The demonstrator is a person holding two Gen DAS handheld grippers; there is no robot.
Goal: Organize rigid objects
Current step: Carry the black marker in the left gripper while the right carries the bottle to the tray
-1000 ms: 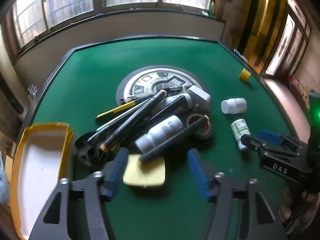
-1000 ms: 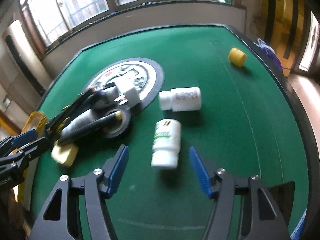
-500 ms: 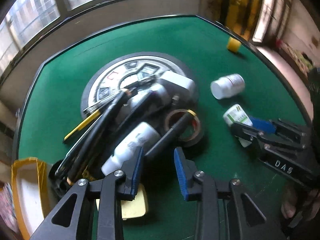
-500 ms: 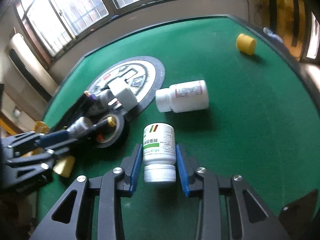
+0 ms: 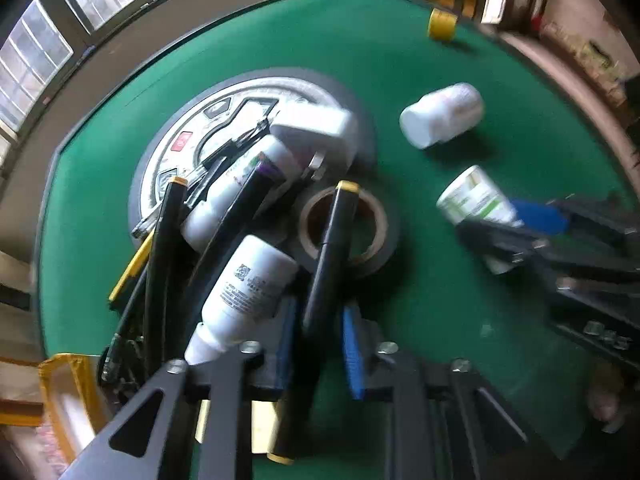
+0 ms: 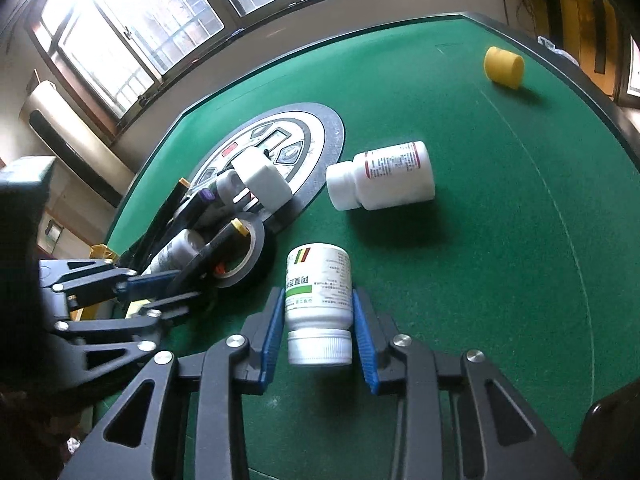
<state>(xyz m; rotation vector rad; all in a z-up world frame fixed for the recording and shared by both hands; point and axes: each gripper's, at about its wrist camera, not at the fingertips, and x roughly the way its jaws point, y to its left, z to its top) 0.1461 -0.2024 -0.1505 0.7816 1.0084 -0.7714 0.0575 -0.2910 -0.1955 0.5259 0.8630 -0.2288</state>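
Matt green felt table (image 6: 460,248), glossy white plastic bottle (image 6: 319,304)

Daylight floods in from the windows (image 6: 136,36) behind the green table (image 6: 500,240), and you see them blown out to near white in the right wrist view. The felt is evenly lit, while soft shadows fall toward you under the white bottle (image 6: 382,180) and the yellow cap (image 6: 505,62). Your left wrist view is dimmer and smeared: the white bottle (image 5: 442,114) and the right gripper (image 5: 486,224) at its right edge are blurred, and the table rim bows hard under fisheye distortion. Dark vignetting eats the corners of both views. Your right wrist view stays sharp at centre, label print legible.
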